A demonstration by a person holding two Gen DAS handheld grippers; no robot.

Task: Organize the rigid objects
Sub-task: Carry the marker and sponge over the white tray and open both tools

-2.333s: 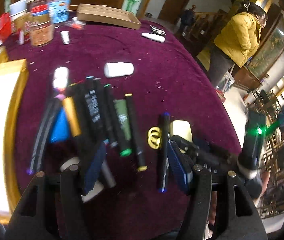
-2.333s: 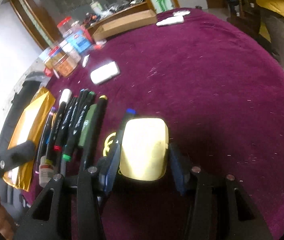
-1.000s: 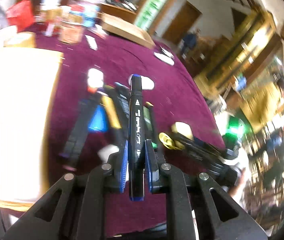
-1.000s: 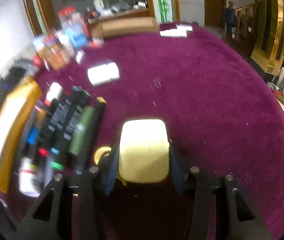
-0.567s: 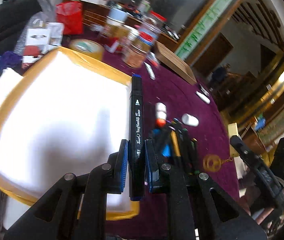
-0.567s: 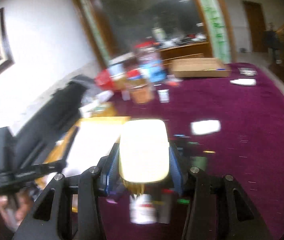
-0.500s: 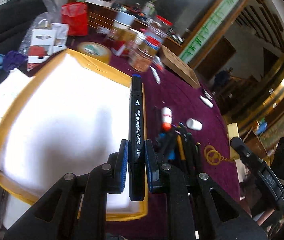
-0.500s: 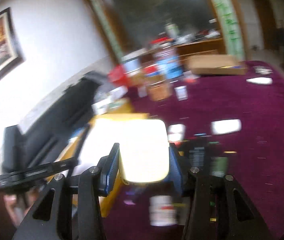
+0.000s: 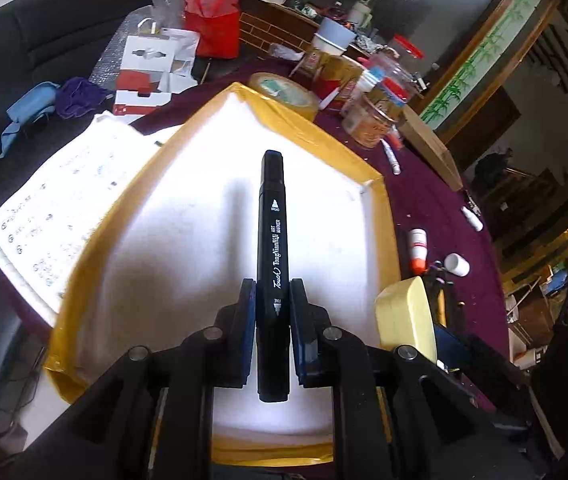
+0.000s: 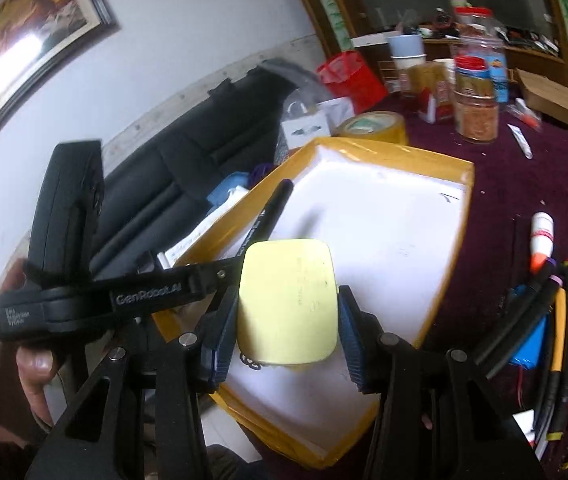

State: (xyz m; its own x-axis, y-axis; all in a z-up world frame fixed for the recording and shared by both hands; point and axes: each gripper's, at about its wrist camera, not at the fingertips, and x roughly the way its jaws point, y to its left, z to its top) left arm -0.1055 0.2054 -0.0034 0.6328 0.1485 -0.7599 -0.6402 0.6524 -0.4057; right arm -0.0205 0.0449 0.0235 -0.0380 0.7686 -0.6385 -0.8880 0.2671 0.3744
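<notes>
My left gripper (image 9: 271, 312) is shut on a black art marker (image 9: 271, 256), which sticks out forward above the white inside of a yellow-rimmed tray (image 9: 187, 240). My right gripper (image 10: 284, 336) is shut on a pale yellow rounded block (image 10: 288, 306), held over the same tray (image 10: 388, 240). In the right wrist view the left gripper (image 10: 239, 258) and its marker (image 10: 271, 210) reach in over the tray's left rim, with a hand (image 10: 31, 368) on the handle. The yellow block (image 9: 404, 322) also shows at the tray's right rim in the left wrist view.
A row of markers (image 10: 556, 320) lies on the purple tablecloth (image 10: 524, 184) right of the tray. Jars (image 10: 478, 104), a tape roll (image 10: 376, 126), a red bag (image 9: 211, 24) and a cardboard box (image 9: 432, 148) crowd the far side. A sheet of paper (image 9: 55, 204) lies left of the tray.
Both grippers have swung left from the marker row to over the tray, the left one carrying the marker, which it gripped before a second ago, and the right one the yellow block.
</notes>
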